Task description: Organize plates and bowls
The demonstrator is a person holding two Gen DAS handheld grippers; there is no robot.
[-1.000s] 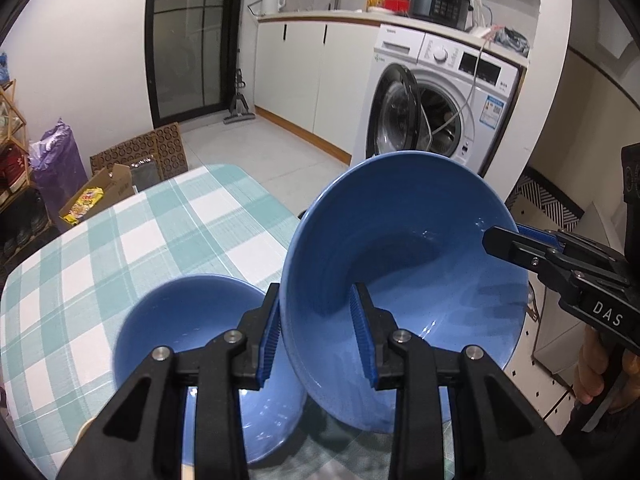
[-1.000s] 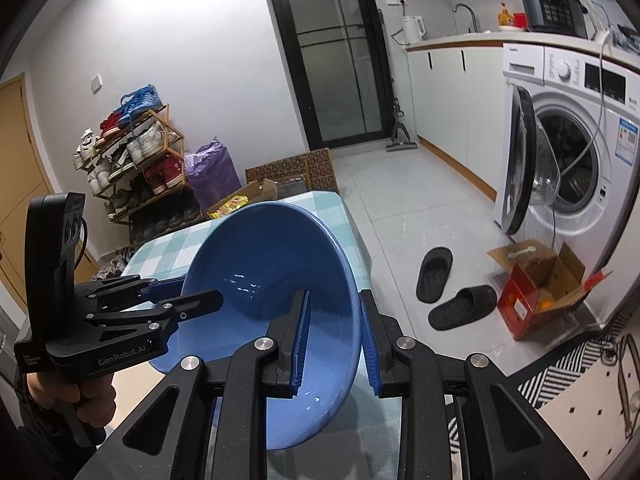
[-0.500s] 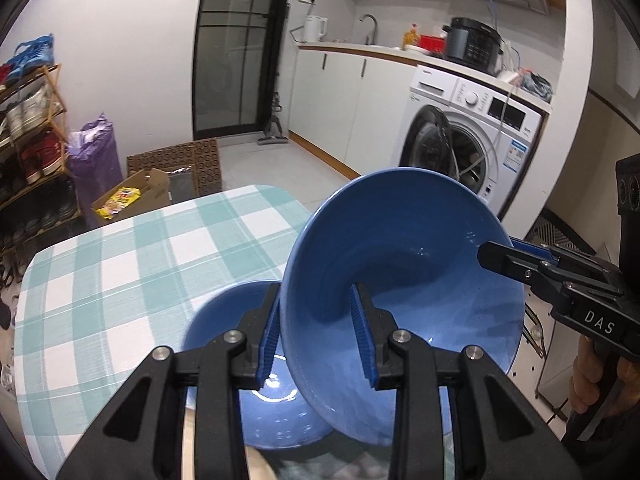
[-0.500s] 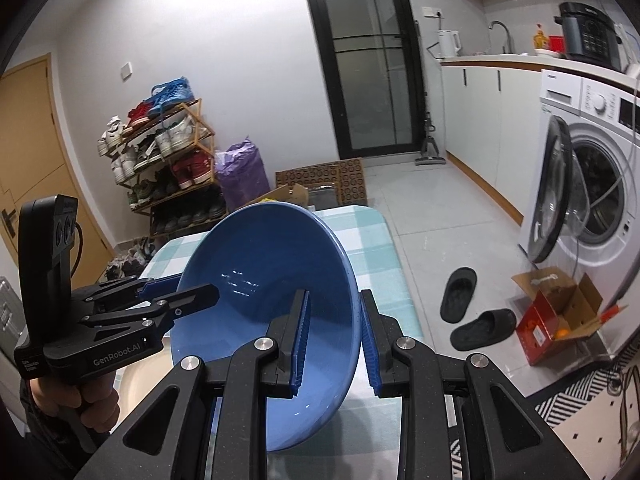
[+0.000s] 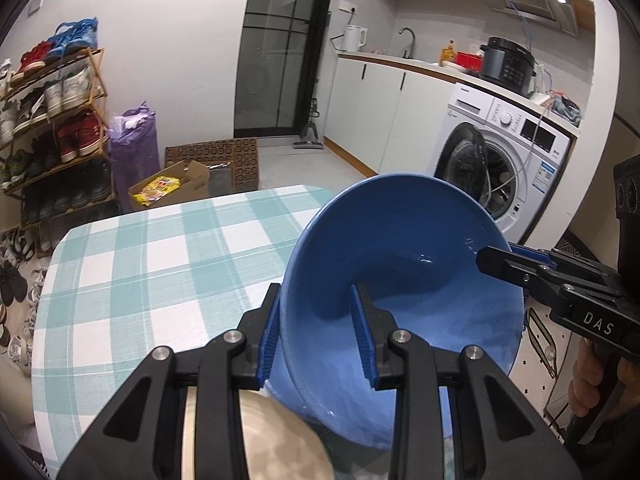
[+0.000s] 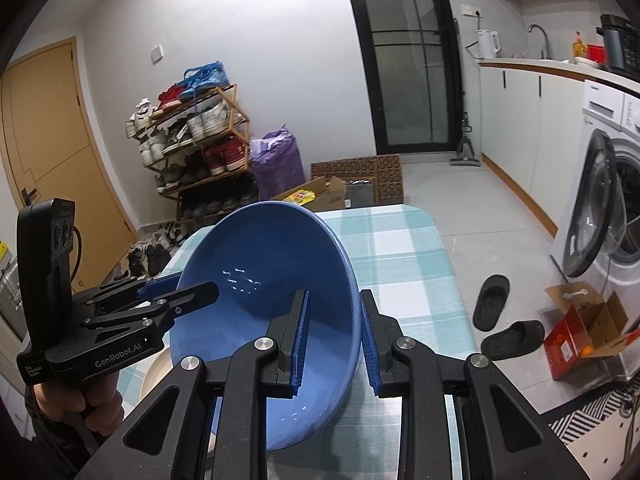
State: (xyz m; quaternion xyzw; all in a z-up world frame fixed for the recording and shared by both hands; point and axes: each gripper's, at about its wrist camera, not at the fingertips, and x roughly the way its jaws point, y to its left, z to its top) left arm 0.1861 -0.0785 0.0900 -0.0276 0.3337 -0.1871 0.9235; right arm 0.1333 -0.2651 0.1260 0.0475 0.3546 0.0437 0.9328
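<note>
Tool [image 5: 316, 336] over beige plate [image 5: 280, 440], left-view only

A plain blue bowl [image 5: 404, 280] above a teal-and-white checked tablecloth [image 5: 152, 264].

Home kitchen-entry: washing machine [image 5: 500, 172], shoe rack [image 6: 192, 148], counter with kettle [image 5: 354, 38].

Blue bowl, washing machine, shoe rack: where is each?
Blue bowl [image 5: 420, 264]: left wrist view, inner wall.
Washing machine [image 5: 520, 128]: left wrist view, control panel.
Shoe rack [image 6: 192, 140]: right wrist view, middle shelf.
</note>
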